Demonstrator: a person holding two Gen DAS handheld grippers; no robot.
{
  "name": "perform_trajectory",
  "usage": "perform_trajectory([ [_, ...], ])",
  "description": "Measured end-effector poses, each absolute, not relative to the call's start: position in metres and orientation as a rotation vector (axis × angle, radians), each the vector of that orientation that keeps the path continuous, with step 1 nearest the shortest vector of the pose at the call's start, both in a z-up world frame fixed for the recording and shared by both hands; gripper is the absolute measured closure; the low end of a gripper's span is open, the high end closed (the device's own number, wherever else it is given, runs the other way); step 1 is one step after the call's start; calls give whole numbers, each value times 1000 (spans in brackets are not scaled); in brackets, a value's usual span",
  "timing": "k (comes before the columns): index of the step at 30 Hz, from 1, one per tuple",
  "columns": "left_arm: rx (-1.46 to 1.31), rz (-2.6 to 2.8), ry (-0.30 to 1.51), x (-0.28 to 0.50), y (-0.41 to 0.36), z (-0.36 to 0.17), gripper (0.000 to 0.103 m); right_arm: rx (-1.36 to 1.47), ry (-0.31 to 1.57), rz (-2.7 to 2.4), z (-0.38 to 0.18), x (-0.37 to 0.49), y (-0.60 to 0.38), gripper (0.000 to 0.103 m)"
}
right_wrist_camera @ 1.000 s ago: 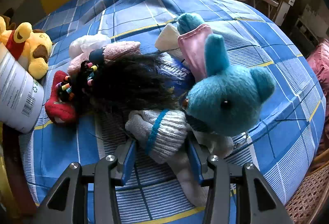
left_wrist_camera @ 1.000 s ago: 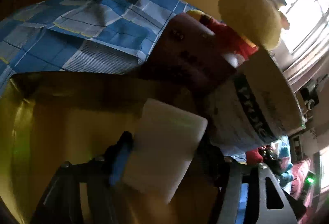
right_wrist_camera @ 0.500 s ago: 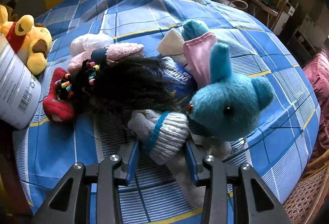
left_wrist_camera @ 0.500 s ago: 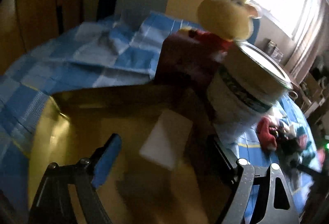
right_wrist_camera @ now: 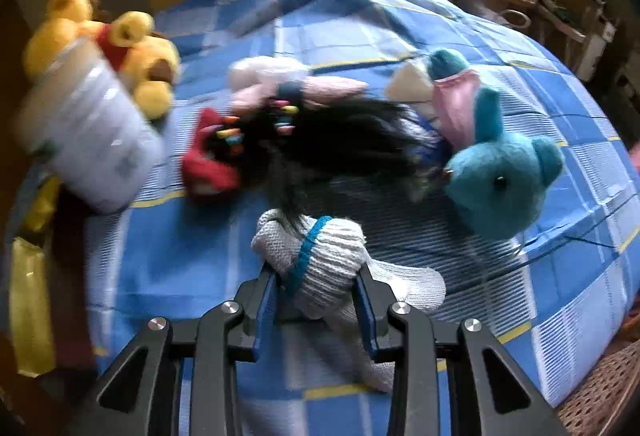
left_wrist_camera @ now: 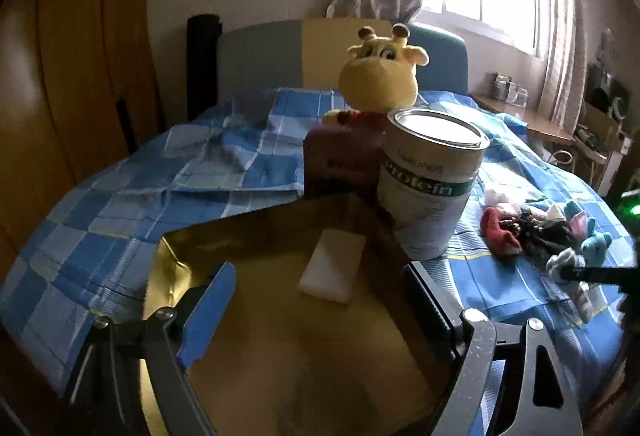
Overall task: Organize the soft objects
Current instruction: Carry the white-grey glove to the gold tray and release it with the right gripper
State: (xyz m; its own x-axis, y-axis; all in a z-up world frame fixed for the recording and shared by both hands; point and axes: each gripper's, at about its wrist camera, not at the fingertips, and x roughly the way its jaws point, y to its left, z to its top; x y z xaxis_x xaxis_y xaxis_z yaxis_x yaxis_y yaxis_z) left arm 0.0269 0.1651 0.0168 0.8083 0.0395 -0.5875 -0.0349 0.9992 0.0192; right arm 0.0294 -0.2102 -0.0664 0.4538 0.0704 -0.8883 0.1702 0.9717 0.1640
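Closing on the grey knitted sock, the right tongs have their blue pads against both flanks of its ribbed cuff, just below the teal stripe, and the knit already bulges between them. The sock lies at the near edge of the heap on the blue checked bed, its foot trailing loose under the tongs toward the camera. It looks light and limp, so it should lift with almost no load but will droop and swing. The bunched cuff is the sound place to hold, since it is the thickest fold and the ribbing gives the pads something to bite. A pinch on a single thin layer would likely slip. Strands of the black wig lie across the sock's far end and may drag along. The teal plush rabbit sits just beside it.

The left tongs stand wide apart with nothing between them, over the gold box, where a white sponge block rests near the tin can.
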Motion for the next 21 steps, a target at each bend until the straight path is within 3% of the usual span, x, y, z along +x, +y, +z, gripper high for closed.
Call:
perform_trajectory([
  [10,53,49,609,18,168,21,17,236,957,54,10,43,-191,69],
  [21,88,60,612,12,177,17,17,114,833,-2,105,173,-165,69],
])
